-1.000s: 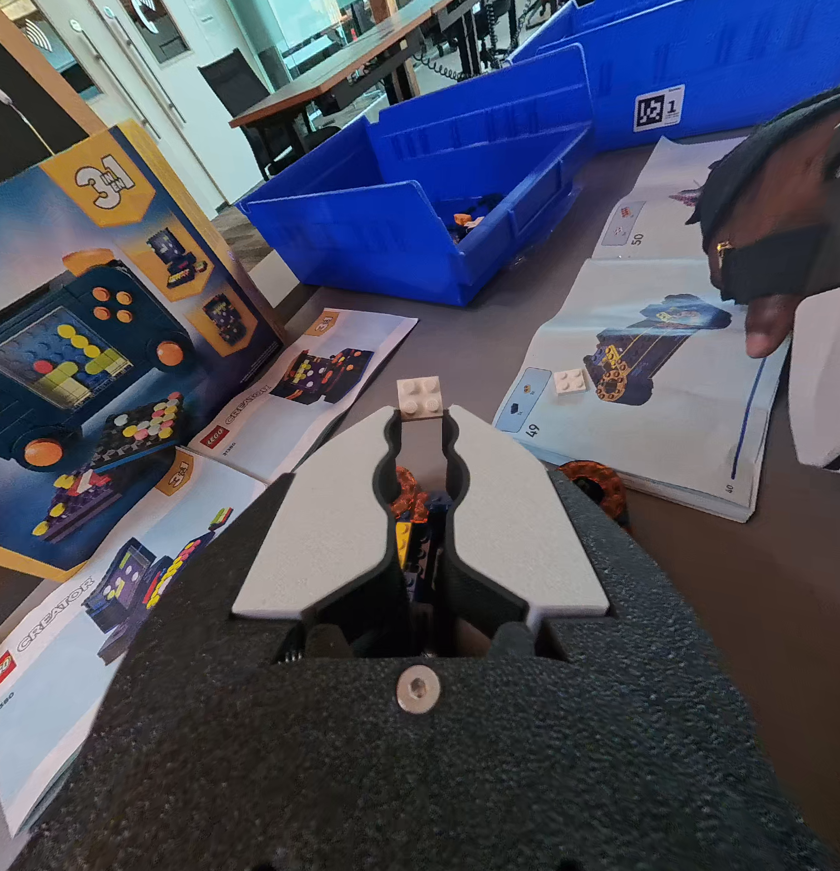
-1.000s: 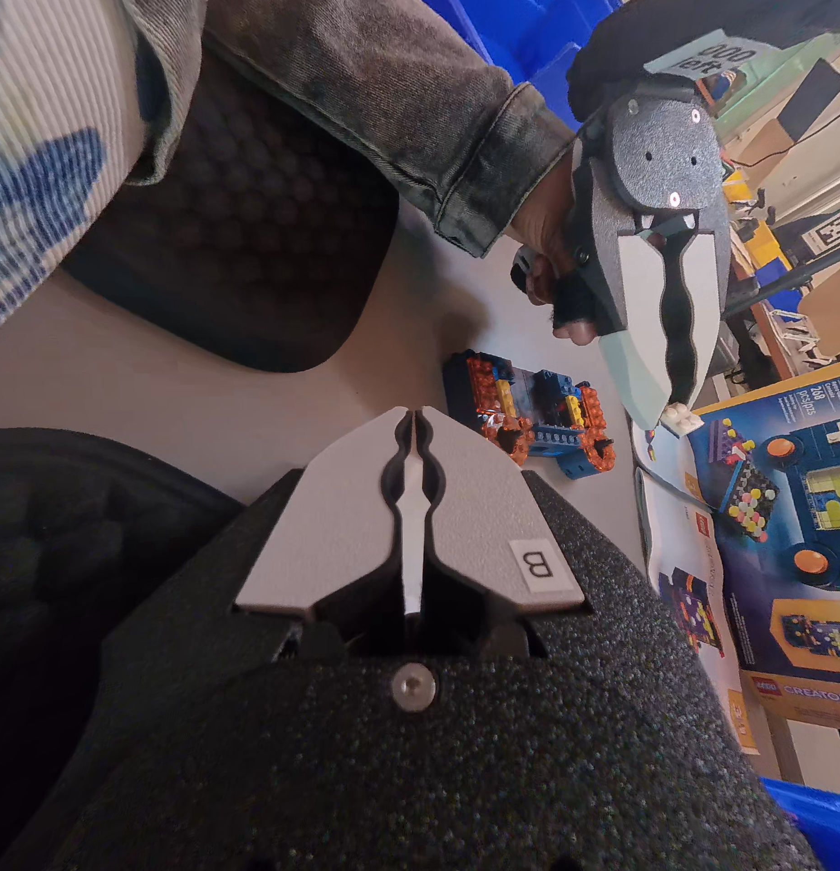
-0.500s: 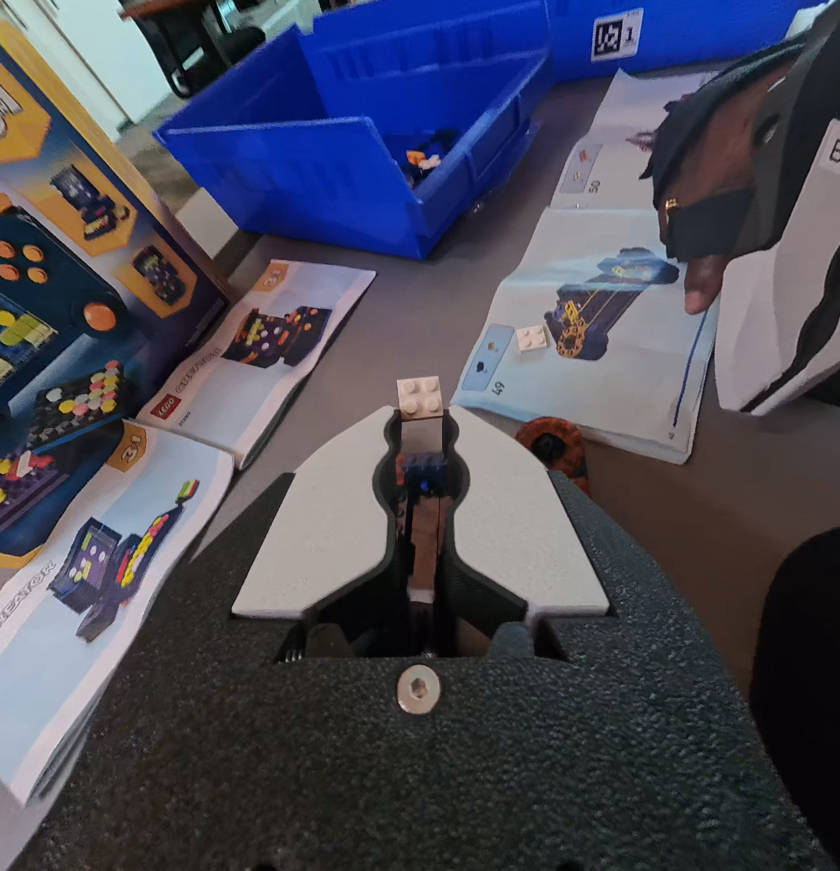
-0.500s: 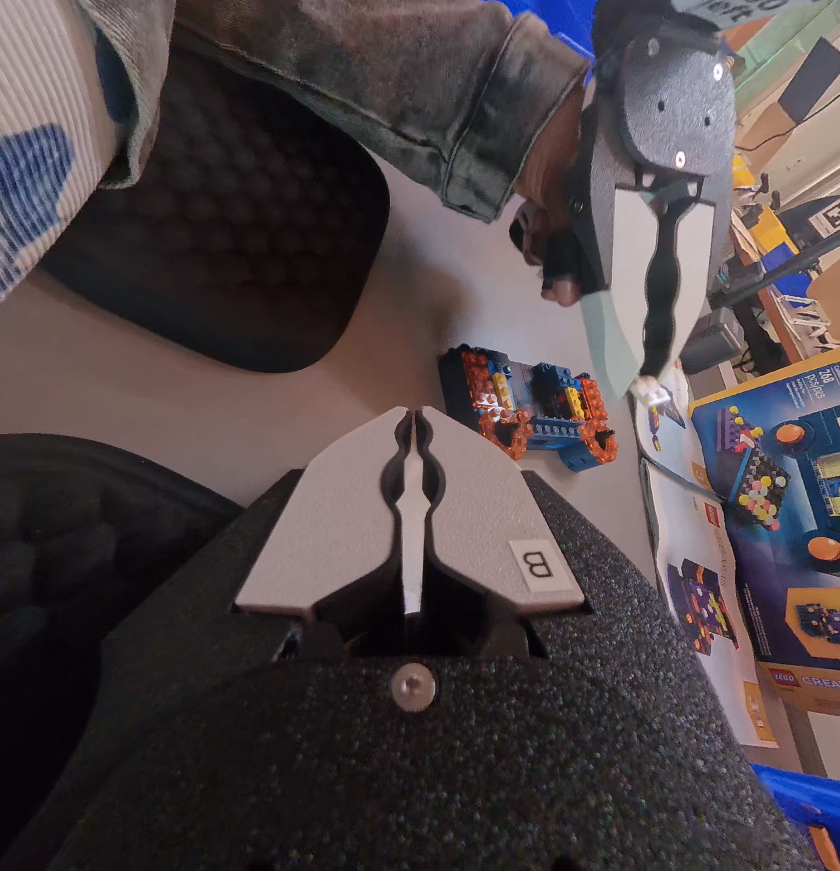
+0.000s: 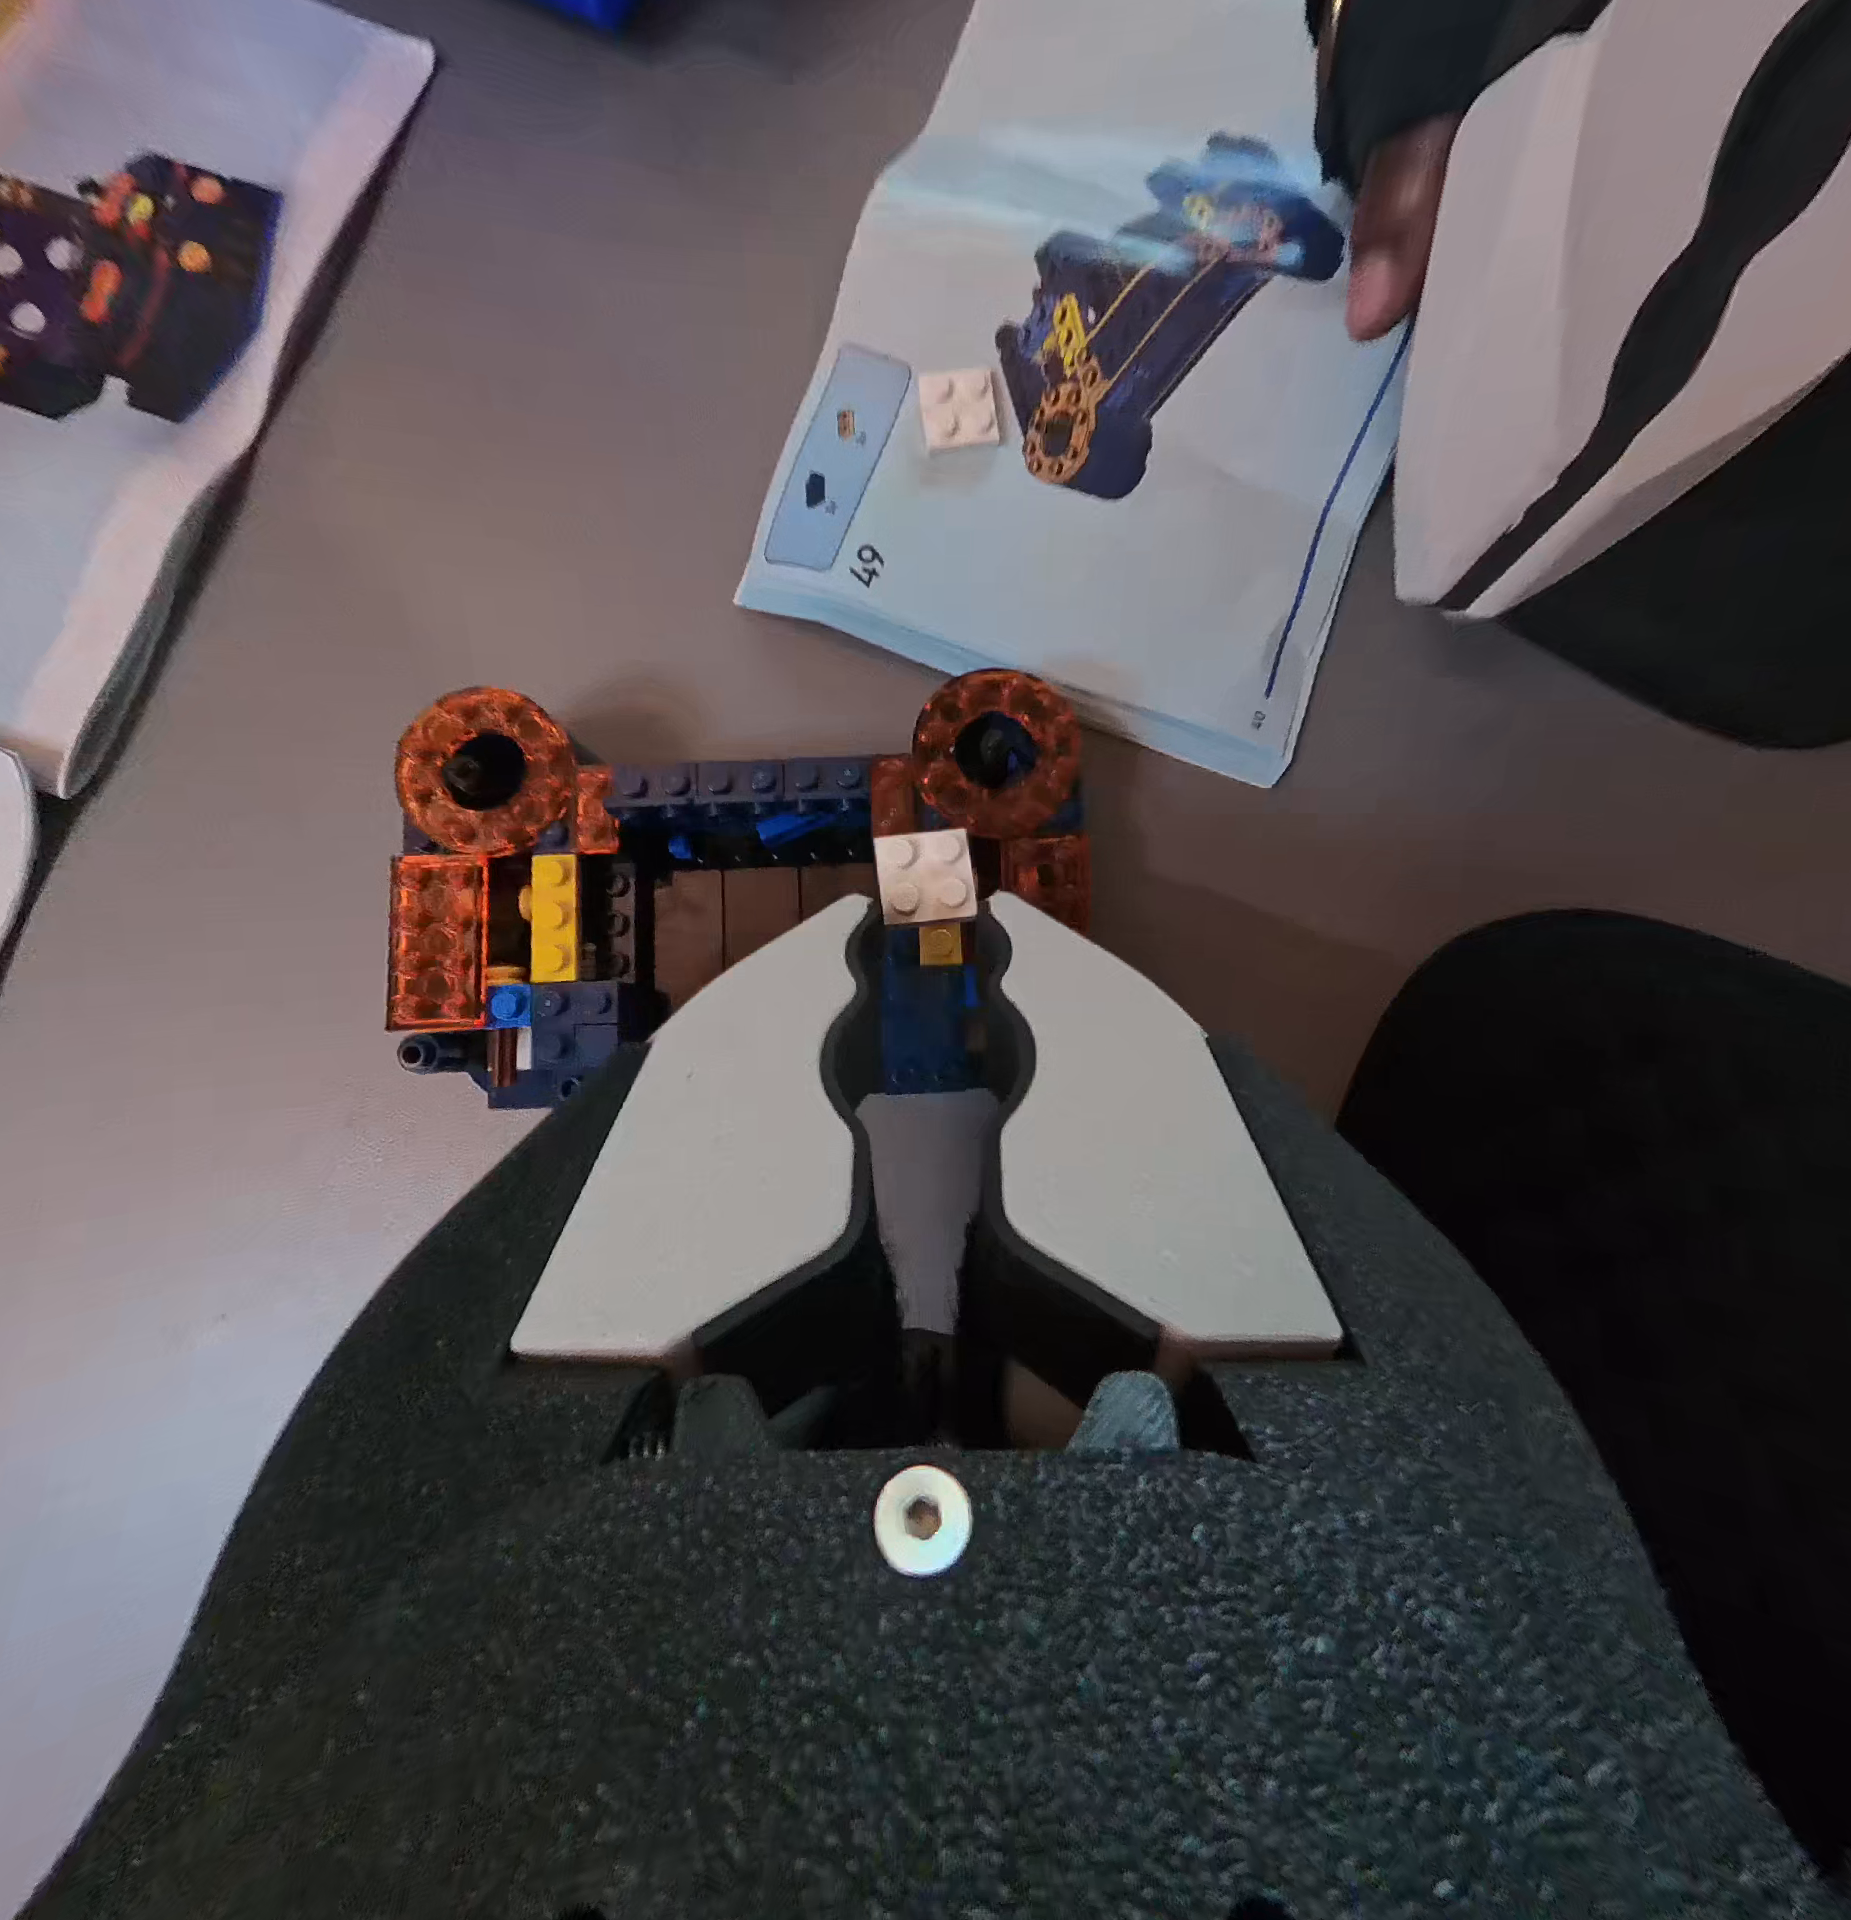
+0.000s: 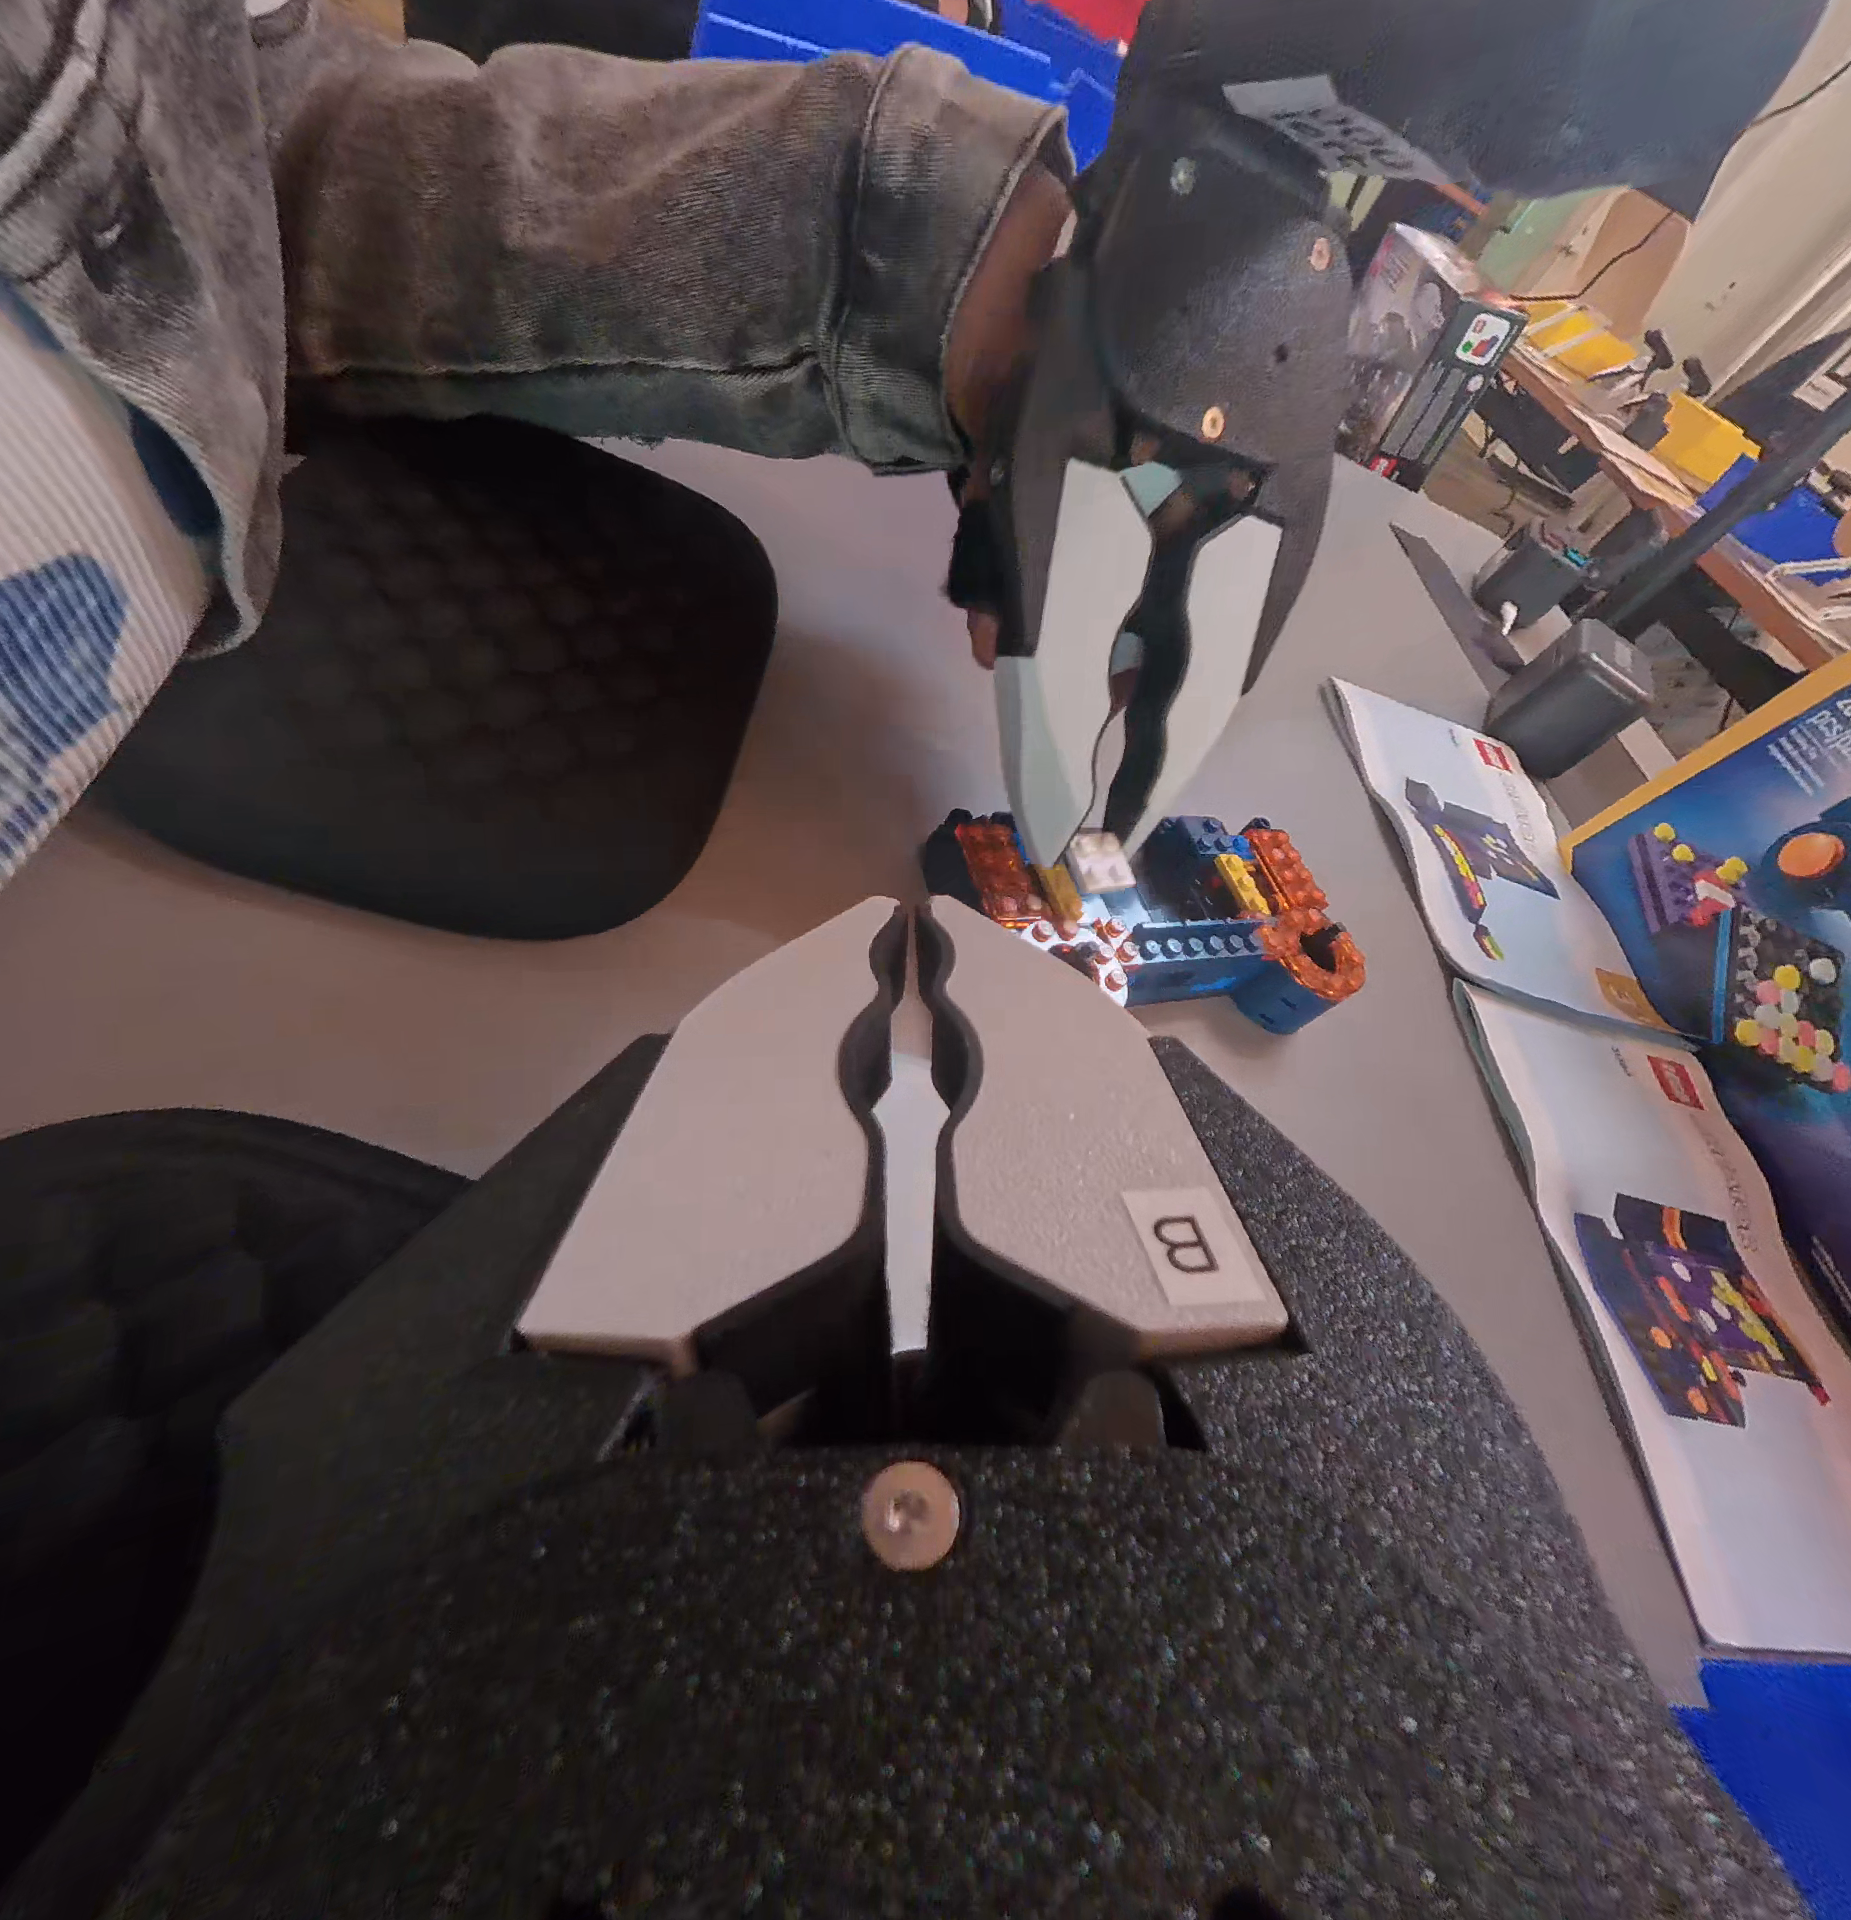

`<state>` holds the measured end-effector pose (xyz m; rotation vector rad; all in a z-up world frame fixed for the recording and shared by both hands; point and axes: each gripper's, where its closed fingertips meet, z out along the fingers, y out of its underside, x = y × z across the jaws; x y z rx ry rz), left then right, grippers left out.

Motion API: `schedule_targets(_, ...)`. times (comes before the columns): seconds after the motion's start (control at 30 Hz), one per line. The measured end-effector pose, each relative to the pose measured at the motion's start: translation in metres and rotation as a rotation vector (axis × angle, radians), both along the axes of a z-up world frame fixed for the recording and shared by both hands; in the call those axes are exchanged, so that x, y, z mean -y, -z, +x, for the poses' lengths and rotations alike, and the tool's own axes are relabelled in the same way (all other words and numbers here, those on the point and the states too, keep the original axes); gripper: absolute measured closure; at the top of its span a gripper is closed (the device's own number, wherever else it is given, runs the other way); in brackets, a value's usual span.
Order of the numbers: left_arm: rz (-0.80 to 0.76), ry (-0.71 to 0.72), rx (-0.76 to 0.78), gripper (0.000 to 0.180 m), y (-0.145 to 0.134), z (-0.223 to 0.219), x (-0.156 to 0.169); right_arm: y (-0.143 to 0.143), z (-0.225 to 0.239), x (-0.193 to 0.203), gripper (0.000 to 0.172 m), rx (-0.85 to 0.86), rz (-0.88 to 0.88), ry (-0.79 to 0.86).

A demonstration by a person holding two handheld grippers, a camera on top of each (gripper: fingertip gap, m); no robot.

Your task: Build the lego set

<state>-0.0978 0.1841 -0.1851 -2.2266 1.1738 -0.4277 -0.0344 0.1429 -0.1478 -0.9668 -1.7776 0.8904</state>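
My left gripper (image 5: 926,909) is shut on a small white square plate (image 5: 925,876), held at its fingertips right over the right end of a blue, orange and yellow brick model (image 5: 547,904) on the grey table. In the right wrist view the left gripper (image 6: 1092,847) points straight down with the white plate (image 6: 1097,860) on or just above the model (image 6: 1191,925). My right gripper (image 6: 913,914) is shut with nothing between its fingers, hovering near the model's near side. It also shows at the top right of the left wrist view (image 5: 1627,312).
An open instruction booklet (image 5: 1108,499) carries a second white plate (image 5: 959,408). More booklets (image 6: 1648,1247) and a toy box (image 6: 1794,862) lie to the right of the model. Black padded cushions (image 6: 433,665) lie on the table's near side. A person's sleeve (image 6: 588,239) reaches in. My hands' fingertips stand some 9 cm from each other.
My left gripper tilted downward and lowered the white plate from above the table onto the model's right end. The right gripper stayed shut and shifted a little.
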Motion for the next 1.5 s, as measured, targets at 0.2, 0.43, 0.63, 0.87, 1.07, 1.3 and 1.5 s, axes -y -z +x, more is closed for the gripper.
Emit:
schedule_targets(0.2, -0.030, 0.013, -0.011, 0.165, 0.002, 0.003, 0.000, 0.000, 0.000, -0.002, 0.171, 0.002, -0.008, 0.012)
schedule_targets(0.43, -0.106, 0.075, -0.053, 0.165, 0.001, 0.002, 0.006, -0.001, 0.000, -0.004, 0.170, -0.002, -0.040, 0.020)
schedule_targets(0.63, -0.192, 0.126, -0.061, 0.165, 0.000, 0.004, 0.008, -0.003, -0.001, -0.008, 0.170, -0.010, -0.074, 0.038)
schedule_targets(0.87, -0.319, 0.111, -0.039, 0.165, 0.002, 0.004, 0.006, -0.003, -0.001, -0.009, 0.170, -0.014, -0.067, 0.044)
schedule_targets(1.07, -0.348, 0.129, -0.043, 0.165, 0.004, 0.008, 0.008, -0.003, -0.001, -0.009, 0.170, -0.014, -0.065, 0.046)
schedule_targets(1.3, -0.372, 0.140, -0.050, 0.165, 0.003, 0.008, 0.010, -0.004, -0.001, -0.009, 0.170, -0.014, -0.067, 0.046)
schedule_targets(1.5, -0.401, 0.141, -0.051, 0.165, 0.003, 0.007, 0.011, -0.004, -0.001, -0.009, 0.170, -0.017, -0.061, 0.049)
